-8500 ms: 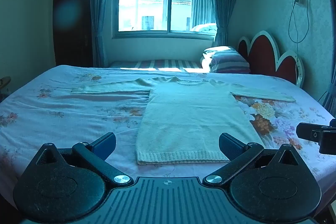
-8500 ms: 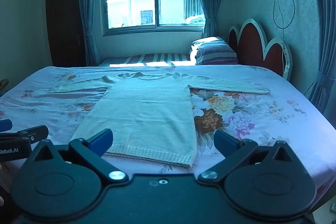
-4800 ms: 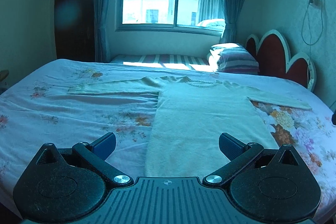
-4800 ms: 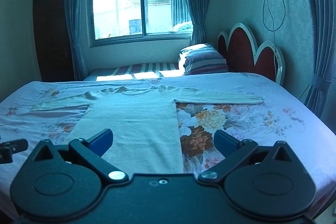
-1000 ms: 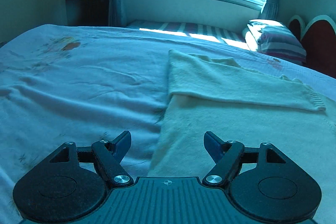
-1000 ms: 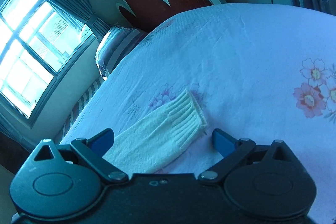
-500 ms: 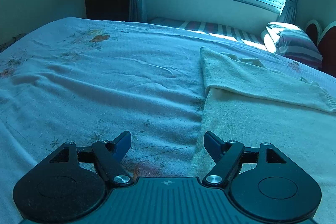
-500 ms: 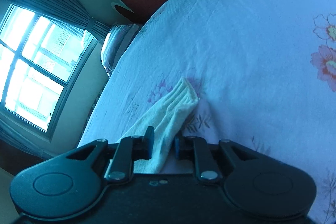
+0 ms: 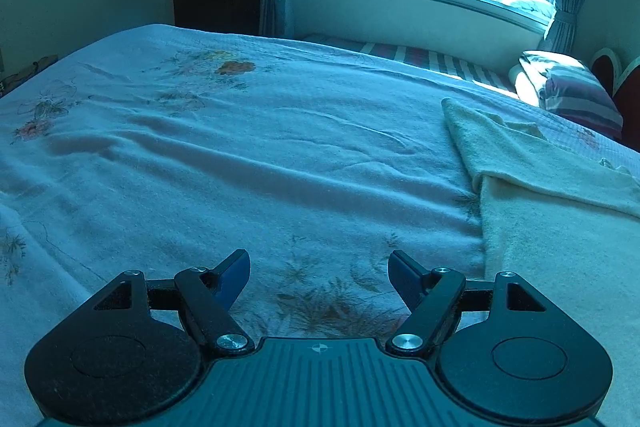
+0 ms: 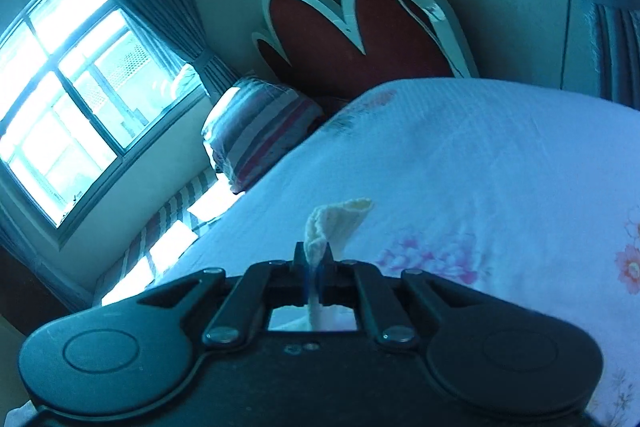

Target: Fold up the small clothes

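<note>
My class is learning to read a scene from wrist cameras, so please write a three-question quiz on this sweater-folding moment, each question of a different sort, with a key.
1. True or false: the left tongs are shut on the sweater.
2. Which part of the sweater is pinched by the right tongs? A) the bottom hem B) the sleeve cuff C) the collar
3. Fill in: in the left view, one sleeve already lies folded across the sweater's ____.

Key
1. False: they are open above the bedsheet, with nothing between them.
2. B: the ribbed cuff pokes up past the closed tips.
3. Body.
</note>
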### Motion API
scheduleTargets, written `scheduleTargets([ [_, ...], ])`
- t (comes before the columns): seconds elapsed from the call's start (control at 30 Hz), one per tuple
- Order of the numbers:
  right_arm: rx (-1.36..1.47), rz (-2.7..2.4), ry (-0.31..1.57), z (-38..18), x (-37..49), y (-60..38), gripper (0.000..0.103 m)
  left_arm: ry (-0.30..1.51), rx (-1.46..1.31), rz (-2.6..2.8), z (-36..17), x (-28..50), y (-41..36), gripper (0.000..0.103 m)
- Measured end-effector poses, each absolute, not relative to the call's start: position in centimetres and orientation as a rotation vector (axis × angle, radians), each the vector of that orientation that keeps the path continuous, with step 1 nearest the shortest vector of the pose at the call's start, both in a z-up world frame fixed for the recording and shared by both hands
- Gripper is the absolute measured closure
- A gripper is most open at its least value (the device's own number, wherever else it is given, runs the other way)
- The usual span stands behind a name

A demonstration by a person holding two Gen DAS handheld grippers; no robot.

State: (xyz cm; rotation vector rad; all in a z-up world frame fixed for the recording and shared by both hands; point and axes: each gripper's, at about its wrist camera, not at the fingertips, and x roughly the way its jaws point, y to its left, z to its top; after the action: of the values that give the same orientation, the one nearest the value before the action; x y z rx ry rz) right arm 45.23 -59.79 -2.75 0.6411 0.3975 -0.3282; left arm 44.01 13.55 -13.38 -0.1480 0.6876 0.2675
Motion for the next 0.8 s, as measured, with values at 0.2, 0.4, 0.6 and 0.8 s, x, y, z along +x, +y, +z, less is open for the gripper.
scheduleTargets([
  [0.2,0.502,-0.14,0.378,3.0,50.7,-46.2,0.098,0.662,-0.184,0.246,-12.9,43.1,20.2,0.027],
  [0.4,0.407,0.106,0.46,2.1,57.3,-27.6,0.098,0.654,-0.186,0.32,-12.3,40.0,28.0,0.027],
  [0.6,0.277,0.265,0.69,-6.7,62.2,-12.2,0.098,0.707,-0.2,0.413,-13.3,35.6,34.6,0.027],
  [0.8,0.239,0.264,0.786,-11.5,61.5,-6.8,0.097,0.729,-0.234,0.458,-14.2,32.9,37.9,0.027],
])
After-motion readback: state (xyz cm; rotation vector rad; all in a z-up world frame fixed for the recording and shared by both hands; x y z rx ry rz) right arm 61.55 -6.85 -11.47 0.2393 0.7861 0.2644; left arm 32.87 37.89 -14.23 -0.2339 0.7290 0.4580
